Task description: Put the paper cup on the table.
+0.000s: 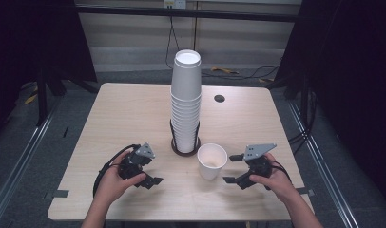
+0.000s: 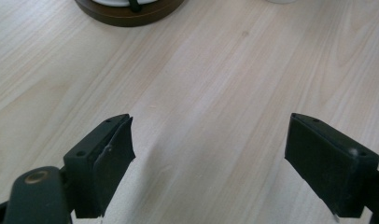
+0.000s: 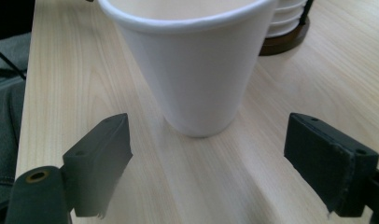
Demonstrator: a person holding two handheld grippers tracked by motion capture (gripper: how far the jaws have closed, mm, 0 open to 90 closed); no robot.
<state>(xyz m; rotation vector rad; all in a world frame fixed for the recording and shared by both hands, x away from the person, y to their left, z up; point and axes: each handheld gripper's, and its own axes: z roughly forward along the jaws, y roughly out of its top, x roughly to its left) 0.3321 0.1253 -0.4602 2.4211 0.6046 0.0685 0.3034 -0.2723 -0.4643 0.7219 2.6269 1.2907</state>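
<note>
Right now the right claw point(image 3: 208, 163) hovers low over the desk point(image 1: 134, 118) with its 2 black jaws spread wide and holding nothing. Just ahead of it, between the lines of the jaws but untouched, stands a single white paper cup point(image 3: 197, 65), upright with its mouth open to the ceiling. From above, this cup point(image 1: 212, 160) sits near the front of the pale wooden desk, just beside a tall stack of white paper cups point(image 1: 186, 102) held in a dark round wire holder point(image 1: 185, 148). The left claw point(image 1: 150, 175) rests apart to the other side, jaws parted and empty, over bare wood. The step in hand looks like an approach to grasp the lone cup. Next, the right claw likely needs to slide forward around the cup, then close gently so the thin wall does not crush.
</note>
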